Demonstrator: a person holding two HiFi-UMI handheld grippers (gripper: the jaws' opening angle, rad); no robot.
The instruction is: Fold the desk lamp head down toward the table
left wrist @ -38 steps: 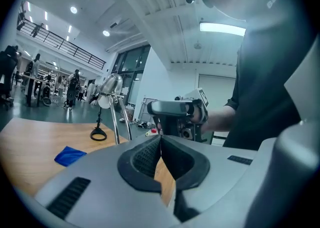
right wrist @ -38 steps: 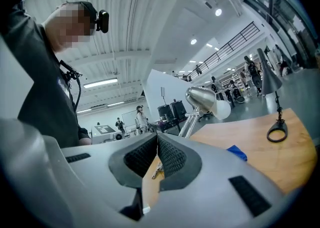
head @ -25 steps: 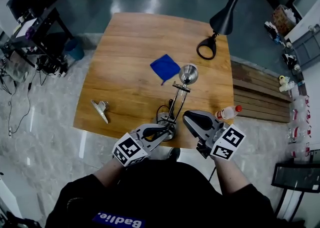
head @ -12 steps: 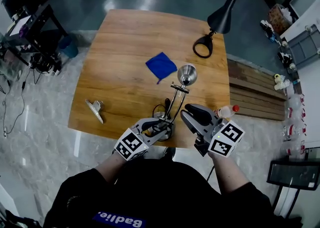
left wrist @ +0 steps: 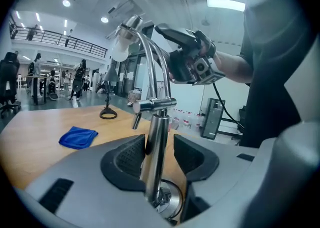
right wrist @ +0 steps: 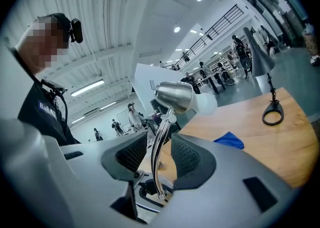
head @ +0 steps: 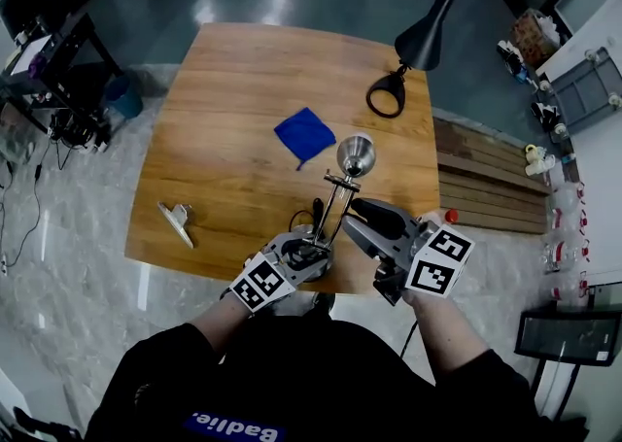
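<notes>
Chrome desk lamp (head: pixel 335 202) stands just this side of the blue cloth (head: pixel 304 134), lamp head (head: pixel 355 153) not folded yet. Left gripper (left wrist: pixel 159 149) jaws just spread around its post, right gripper (right wrist: pixel 159 148) jaws around the arm, neither pinching. Looks like pre-grab: clamp both, then tip the head down.

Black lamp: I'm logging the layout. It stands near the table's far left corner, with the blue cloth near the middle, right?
No: the head view shows the black lamp near the table's far right corner, not the left. The blue cloth is near the middle.
</notes>
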